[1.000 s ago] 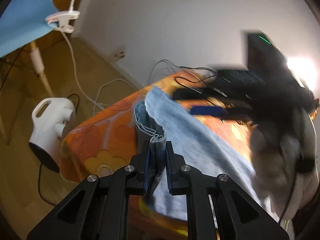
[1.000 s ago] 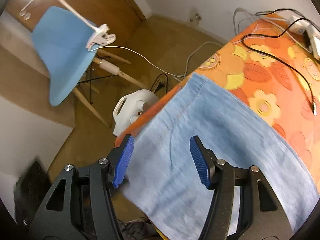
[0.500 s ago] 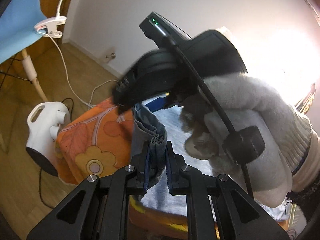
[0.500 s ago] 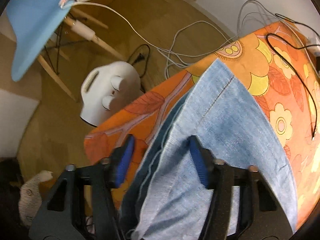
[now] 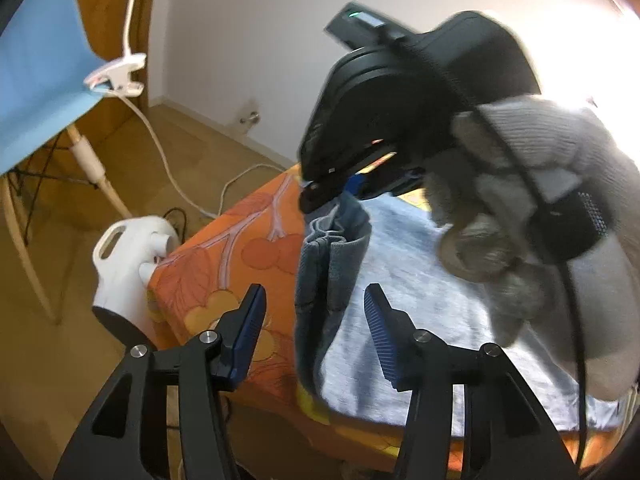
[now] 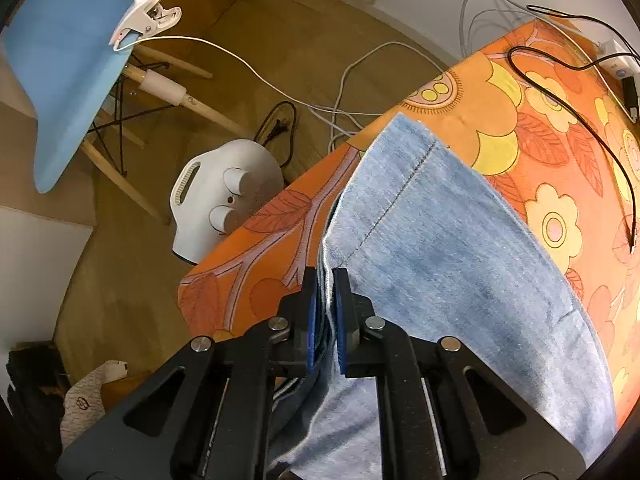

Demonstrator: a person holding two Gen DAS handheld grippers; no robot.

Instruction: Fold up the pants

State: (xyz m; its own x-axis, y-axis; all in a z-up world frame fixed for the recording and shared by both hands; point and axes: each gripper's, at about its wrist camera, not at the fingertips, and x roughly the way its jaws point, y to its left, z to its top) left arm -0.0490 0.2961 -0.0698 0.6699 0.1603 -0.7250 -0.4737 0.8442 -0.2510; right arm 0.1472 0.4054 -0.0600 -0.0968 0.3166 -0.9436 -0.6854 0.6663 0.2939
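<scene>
Right tongs (image 6: 327,312) are clamping the pants (image 6: 460,264) hem at the surface (image 6: 500,120) corner; left tongs (image 5: 314,326) have just been opening, bunched hem hanging loose between them.

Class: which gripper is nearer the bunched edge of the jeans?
Right. The right gripper is clamped on the bunched edge of the jeans; the left gripper straddles it, pads clear.

Pants (image 6: 460,280) cut off at frame bottom; gloved hand (image 5: 540,200) blurred, hides table behind
</scene>
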